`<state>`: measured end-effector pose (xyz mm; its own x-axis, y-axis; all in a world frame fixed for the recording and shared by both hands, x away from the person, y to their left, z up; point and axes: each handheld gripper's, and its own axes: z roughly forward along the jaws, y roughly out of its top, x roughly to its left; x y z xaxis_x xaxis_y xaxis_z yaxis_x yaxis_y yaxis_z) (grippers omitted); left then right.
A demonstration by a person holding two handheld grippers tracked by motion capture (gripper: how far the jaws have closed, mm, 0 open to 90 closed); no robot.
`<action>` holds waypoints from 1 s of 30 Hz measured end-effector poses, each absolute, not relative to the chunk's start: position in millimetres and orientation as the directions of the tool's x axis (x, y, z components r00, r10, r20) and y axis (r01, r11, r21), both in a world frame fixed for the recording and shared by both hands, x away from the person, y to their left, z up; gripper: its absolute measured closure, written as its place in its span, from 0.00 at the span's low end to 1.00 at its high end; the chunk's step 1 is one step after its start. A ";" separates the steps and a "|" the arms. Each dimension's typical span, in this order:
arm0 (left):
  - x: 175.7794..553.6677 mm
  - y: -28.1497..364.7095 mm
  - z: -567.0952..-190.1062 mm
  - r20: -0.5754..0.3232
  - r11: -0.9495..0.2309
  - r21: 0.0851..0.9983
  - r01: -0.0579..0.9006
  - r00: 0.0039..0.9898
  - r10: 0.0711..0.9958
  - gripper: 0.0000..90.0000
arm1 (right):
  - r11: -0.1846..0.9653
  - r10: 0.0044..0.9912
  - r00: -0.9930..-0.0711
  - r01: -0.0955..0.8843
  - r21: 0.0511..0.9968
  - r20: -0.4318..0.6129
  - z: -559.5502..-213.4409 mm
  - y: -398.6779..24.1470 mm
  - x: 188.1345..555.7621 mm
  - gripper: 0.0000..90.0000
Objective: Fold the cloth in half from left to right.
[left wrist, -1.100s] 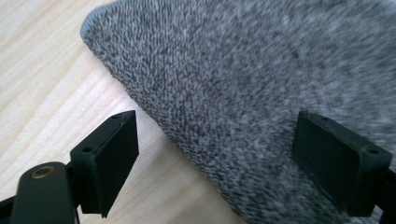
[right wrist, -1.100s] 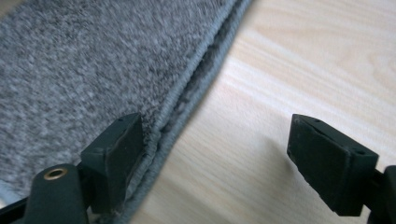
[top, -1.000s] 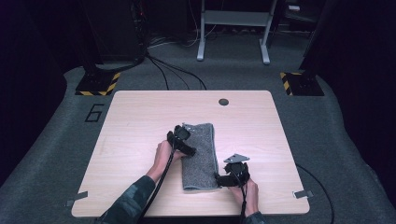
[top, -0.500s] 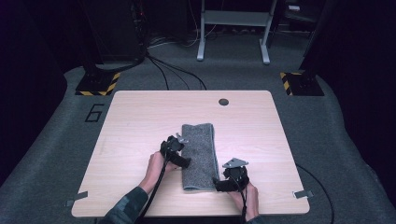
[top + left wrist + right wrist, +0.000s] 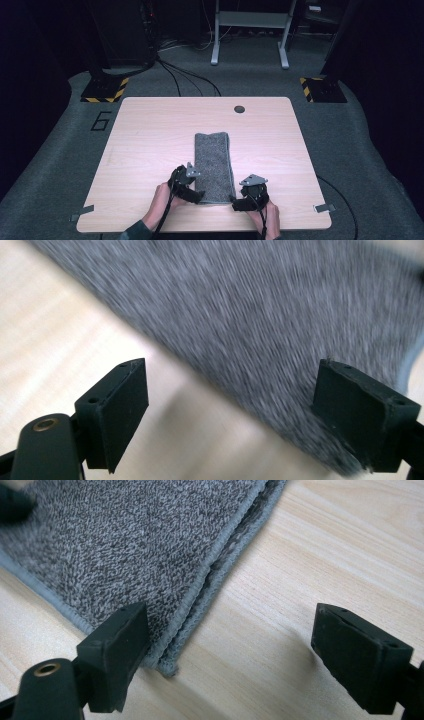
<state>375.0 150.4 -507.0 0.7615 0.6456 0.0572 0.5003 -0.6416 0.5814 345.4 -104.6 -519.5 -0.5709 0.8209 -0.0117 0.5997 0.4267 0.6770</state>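
A grey folded towel is lying lengthwise near the middle of a pale wooden counter, its long sides running away from the person and its near end resting close to the counter's front edge. The left claw is sitting at the towel's near left corner, held in a hand coming in from the bottom of the high view. The right claw is sitting just beside the towel's near right corner, its grey three-cornered plate facing up.

In the left gripper view, the left claw's two black jaws are standing wide apart and gripping nothing; the towel's edge is running slantwise between them, cloth lying ahead of the right-hand jaw and bare wood ahead of the left-hand one. The picture is blurred, so whether a pad is brushing the cloth cannot be told.

In the right gripper view, the right claw is likewise gaping wide with nothing clamped. The towel's stitched corner, showing stacked folded layers, is lying just by the left-hand jaw, while the right-hand jaw is hovering over bare wood.

A small dark round fitting is sitting on the counter near its far edge, well apart from the towel.
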 end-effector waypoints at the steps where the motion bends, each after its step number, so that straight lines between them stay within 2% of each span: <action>1: 372.4 151.2 -511.1 0.055 -0.633 0.591 0.500 0.758 0.649 0.16 | 0.420 0.823 -0.568 0.601 0.680 -0.007 -519.8 -104.7 345.3 0.17; 8: 376.4 164.8 -505.3 -0.002 -0.591 0.614 0.523 0.750 0.662 0.16 | 0.396 0.816 -0.577 0.606 0.690 0.039 -512.0 -106.7 345.1 0.16; 14: 404.4 176.1 -492.8 -0.031 -0.520 0.652 0.552 0.704 0.710 0.15 | 0.378 0.821 -0.570 0.585 0.717 0.032 -496.1 -98.7 379.8 0.17; 15: 411.6 175.6 -492.5 -0.028 -0.508 0.654 0.561 0.689 0.724 0.15 | 0.403 0.807 -0.590 0.571 0.715 0.016 -494.8 -97.5 389.6 0.17; 19: 441.0 172.3 -494.6 0.004 -0.500 0.653 0.568 0.658 0.753 0.14 | 0.391 0.830 -0.557 0.594 0.703 0.009 -499.5 -82.0 428.4 0.15; 22: 452.2 165.5 -501.1 0.021 -0.512 0.640 0.573 0.653 0.757 0.14 | 0.400 0.843 -0.537 0.613 0.681 -0.012 -508.1 -77.2 443.9 0.15; 25: 454.0 158.0 -511.2 0.045 -0.547 0.606 0.577 0.661 0.749 0.14 | 0.414 0.847 -0.531 0.633 0.654 -0.024 -516.1 -74.3 449.8 0.15; 30: 449.6 159.4 -512.9 0.044 -0.541 0.613 0.575 0.659 0.751 0.15 | 0.400 0.851 -0.526 0.642 0.654 -0.005 -517.9 -78.5 445.5 0.15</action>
